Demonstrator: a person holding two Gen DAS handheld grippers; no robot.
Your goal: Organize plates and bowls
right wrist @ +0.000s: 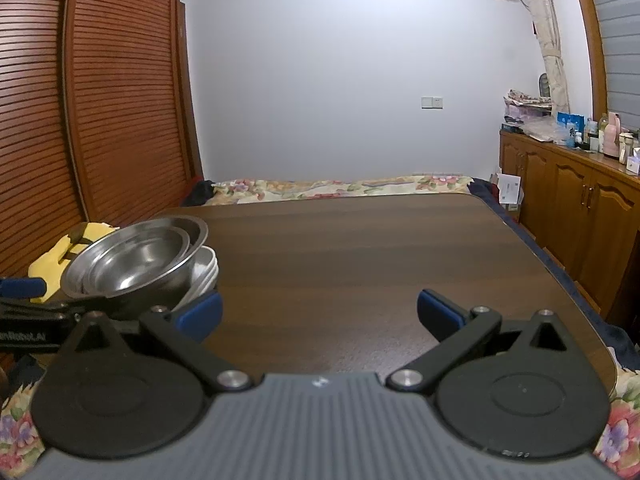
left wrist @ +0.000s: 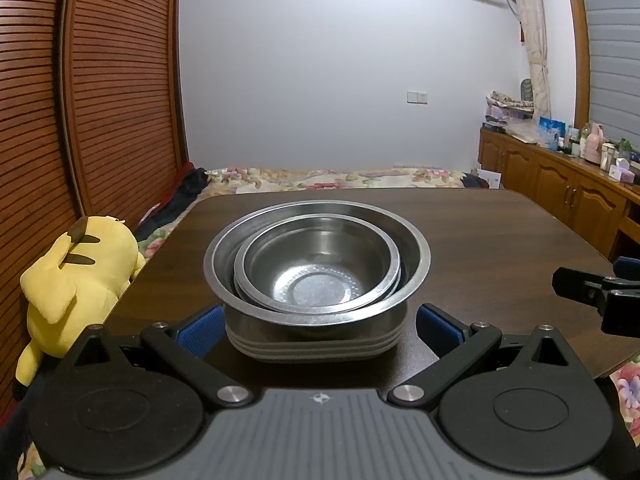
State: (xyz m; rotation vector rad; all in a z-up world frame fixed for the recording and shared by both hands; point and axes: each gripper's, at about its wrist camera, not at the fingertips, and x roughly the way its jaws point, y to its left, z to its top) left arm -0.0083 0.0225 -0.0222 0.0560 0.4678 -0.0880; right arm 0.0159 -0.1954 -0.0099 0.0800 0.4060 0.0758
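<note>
Gleaming steel bowls [left wrist: 318, 258] nested atop stacked plates [left wrist: 314, 346].

Stack: a small steel bowl [left wrist: 320, 276] nests inside a large steel bowl [left wrist: 412, 256], which sits on a pile of grey plates [left wrist: 312, 346].
Surface: dark wooden table [left wrist: 480, 232], the stack near its front edge.
Left gripper [left wrist: 318, 326]: jaws spread wide, blue pads [left wrist: 202, 330] on either side of the plates, not touching them.
Right gripper [left wrist: 592, 288]: black part at the right edge, over the table; its jaws are cut off.
Left of table: yellow plush toy [left wrist: 76, 280] lying on a floral bedspread [left wrist: 320, 178].
</note>
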